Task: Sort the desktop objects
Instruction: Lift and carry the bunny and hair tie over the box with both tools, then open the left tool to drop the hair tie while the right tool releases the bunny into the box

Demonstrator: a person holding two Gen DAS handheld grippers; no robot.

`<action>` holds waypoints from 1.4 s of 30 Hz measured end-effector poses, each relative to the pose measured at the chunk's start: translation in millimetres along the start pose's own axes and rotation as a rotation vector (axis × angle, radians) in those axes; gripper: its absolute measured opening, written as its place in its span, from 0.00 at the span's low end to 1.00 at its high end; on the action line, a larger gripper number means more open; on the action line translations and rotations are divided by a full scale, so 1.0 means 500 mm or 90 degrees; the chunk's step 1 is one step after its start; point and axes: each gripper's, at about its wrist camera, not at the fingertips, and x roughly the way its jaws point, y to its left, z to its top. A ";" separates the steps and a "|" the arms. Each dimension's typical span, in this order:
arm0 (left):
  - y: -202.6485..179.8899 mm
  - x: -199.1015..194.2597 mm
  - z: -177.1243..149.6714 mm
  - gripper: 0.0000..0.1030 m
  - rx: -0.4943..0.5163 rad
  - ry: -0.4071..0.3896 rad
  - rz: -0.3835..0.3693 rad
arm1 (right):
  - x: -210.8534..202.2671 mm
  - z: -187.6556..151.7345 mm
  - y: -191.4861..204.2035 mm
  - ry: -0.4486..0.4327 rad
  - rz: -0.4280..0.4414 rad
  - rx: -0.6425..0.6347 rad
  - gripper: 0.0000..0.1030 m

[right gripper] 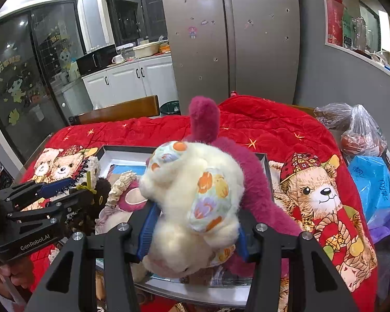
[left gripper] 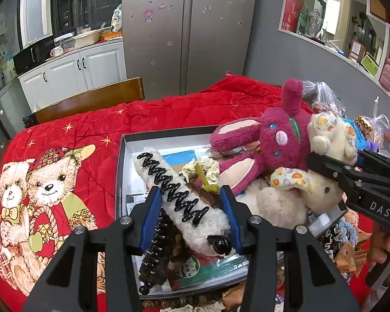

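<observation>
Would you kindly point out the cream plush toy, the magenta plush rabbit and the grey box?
cream plush toy (right gripper: 195, 202), right wrist view, on its body.
magenta plush rabbit (left gripper: 278, 140), left wrist view, on its face.
grey box (left gripper: 166, 133), left wrist view, on its far rim.

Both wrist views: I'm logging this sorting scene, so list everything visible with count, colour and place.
fluffy cream hair clip with black zigzag teeth: one, cream and black, between the left gripper's fingers over the box
cream plush toy with flower-print ears: one, cream, between the right gripper's fingers
magenta plush rabbit: one, magenta, lying on the box, behind the cream plush
shallow open box: one, dark rim with white inside, on the quilt
red teddy-print quilt: one, red, covering the table
clear plastic bags: several, clear, table's right edge
silver refrigerator: one, behind the table
wooden chair back: one, brown, far side
left gripper: one, black with blue pads
right gripper: one, black with blue pads
</observation>
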 end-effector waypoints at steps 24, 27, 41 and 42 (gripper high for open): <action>-0.002 0.025 -0.007 0.46 0.010 0.020 0.019 | 0.031 -0.014 0.002 0.030 0.009 -0.005 0.50; -0.001 0.035 -0.007 0.66 0.015 0.038 0.024 | 0.033 -0.014 0.001 0.036 0.012 -0.003 0.50; -0.003 0.014 0.001 0.86 0.023 0.014 0.049 | 0.019 -0.006 0.007 0.039 0.038 0.024 0.73; -0.002 0.013 0.001 0.86 0.022 0.013 0.051 | 0.019 -0.005 0.007 0.038 0.038 0.024 0.73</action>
